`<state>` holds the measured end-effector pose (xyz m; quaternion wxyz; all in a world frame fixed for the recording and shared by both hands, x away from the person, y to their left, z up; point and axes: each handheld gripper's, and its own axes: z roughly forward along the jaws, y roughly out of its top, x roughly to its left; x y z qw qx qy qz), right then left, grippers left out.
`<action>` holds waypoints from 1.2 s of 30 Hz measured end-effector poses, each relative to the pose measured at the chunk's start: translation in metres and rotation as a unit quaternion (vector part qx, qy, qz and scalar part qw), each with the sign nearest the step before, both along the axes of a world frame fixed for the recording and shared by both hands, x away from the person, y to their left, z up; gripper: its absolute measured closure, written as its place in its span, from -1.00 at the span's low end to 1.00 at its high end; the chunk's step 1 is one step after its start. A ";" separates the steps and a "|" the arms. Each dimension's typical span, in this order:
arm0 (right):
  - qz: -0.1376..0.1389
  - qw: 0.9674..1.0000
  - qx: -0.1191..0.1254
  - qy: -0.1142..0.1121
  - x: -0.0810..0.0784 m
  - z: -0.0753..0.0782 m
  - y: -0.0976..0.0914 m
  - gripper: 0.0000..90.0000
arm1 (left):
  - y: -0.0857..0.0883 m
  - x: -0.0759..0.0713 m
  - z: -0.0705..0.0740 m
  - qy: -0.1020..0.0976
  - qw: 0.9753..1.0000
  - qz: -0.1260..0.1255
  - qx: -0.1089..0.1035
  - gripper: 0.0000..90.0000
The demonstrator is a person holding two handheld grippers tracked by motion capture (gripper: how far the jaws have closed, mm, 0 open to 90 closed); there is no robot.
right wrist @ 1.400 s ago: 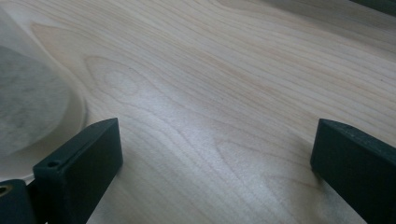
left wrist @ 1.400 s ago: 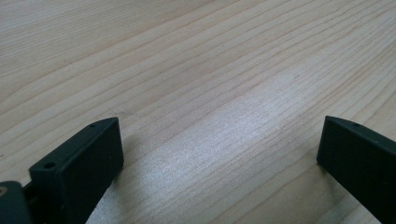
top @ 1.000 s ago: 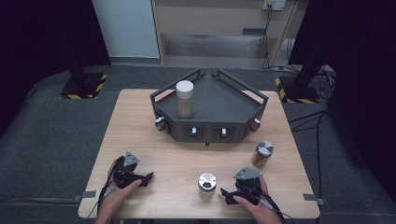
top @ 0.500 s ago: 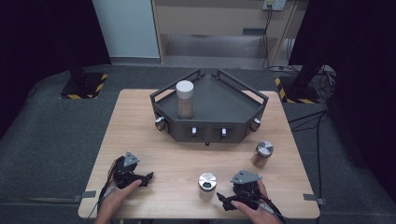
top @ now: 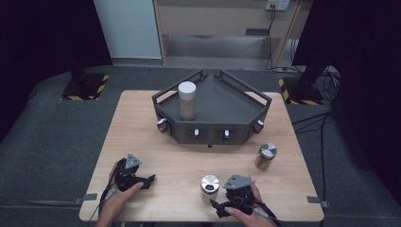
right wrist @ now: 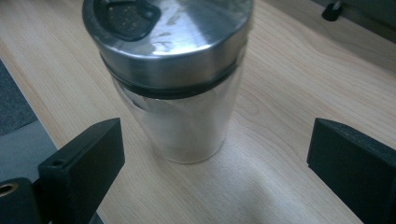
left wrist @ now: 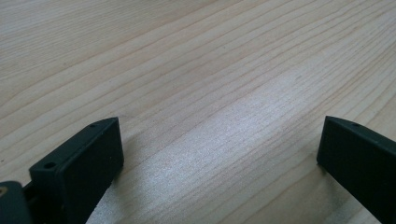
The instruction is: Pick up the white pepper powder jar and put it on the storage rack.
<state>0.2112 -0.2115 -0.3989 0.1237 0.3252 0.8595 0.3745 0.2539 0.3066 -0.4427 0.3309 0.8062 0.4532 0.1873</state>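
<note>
Currently the right gripper (top: 218, 206) — jaws apart, just closing slightly — approaches the shaker jar (right wrist: 173, 79); next, centre and clamp it.

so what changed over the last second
The right gripper shifted a little toward the near table edge, next to the steel-lidded jar; its fingers have just been closing slightly but are wide apart with the jar ahead of them, untouched. The left gripper, open, both other jars and the tray stayed put.
</note>
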 end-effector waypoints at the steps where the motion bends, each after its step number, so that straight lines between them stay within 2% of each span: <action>1: 0.002 1.000 0.000 0.002 0.001 0.000 0.001 -0.89 | 0.000 0.000 0.000 0.000 1.000 0.000 0.000 -1.00; 19: 0.013 1.000 -0.002 0.013 0.013 -0.009 0.031 -0.83 | 0.000 0.000 0.000 0.000 1.000 0.000 0.000 -1.00; 27: 0.007 1.000 -0.009 0.015 0.015 -0.010 0.039 -0.72 | 0.000 0.000 0.000 0.000 1.000 0.000 0.000 -1.00; 36: 0.002 1.000 -0.003 0.014 0.018 -0.012 0.042 -0.53 | 0.000 0.000 0.000 0.000 1.000 0.001 0.000 -1.00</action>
